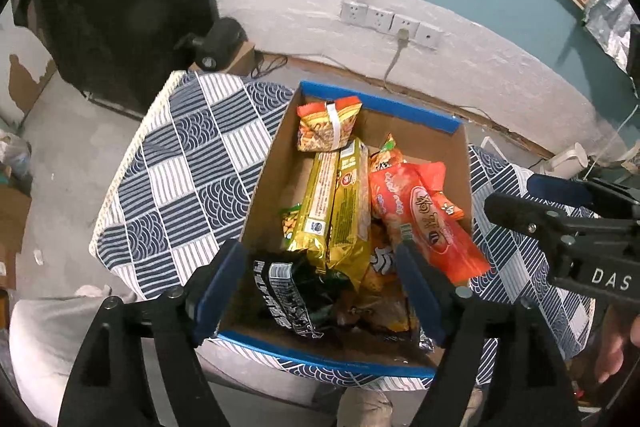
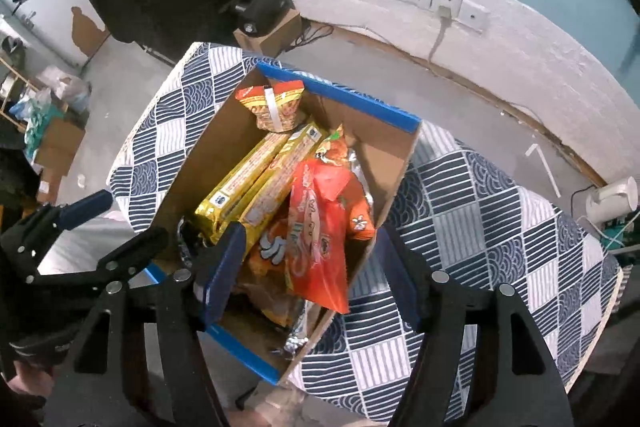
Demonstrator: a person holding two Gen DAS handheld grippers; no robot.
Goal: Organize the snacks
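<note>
A cardboard box with a blue rim (image 1: 380, 103) (image 2: 336, 95) stands on a table under a blue-and-white patterned cloth (image 1: 180, 179) (image 2: 480, 227). Inside lie two gold packs (image 1: 336, 203) (image 2: 256, 179), an orange-red pack (image 1: 424, 223) (image 2: 320, 227), a small orange-yellow bag (image 1: 326, 125) (image 2: 276, 103) at the far end and a black packet (image 1: 288, 291) at the near end. My left gripper (image 1: 320, 283) hangs open over the black packet without pressing it. My right gripper (image 2: 310, 271) is open around the orange-red pack's near end, pads clear of it.
Wall sockets (image 1: 392, 21) with a plugged cable run along the far wall. A black device (image 1: 218, 43) sits on a small carton beyond the table. A white kettle (image 2: 612, 203) stands on the floor at right, cartons and bags (image 2: 56, 147) at left.
</note>
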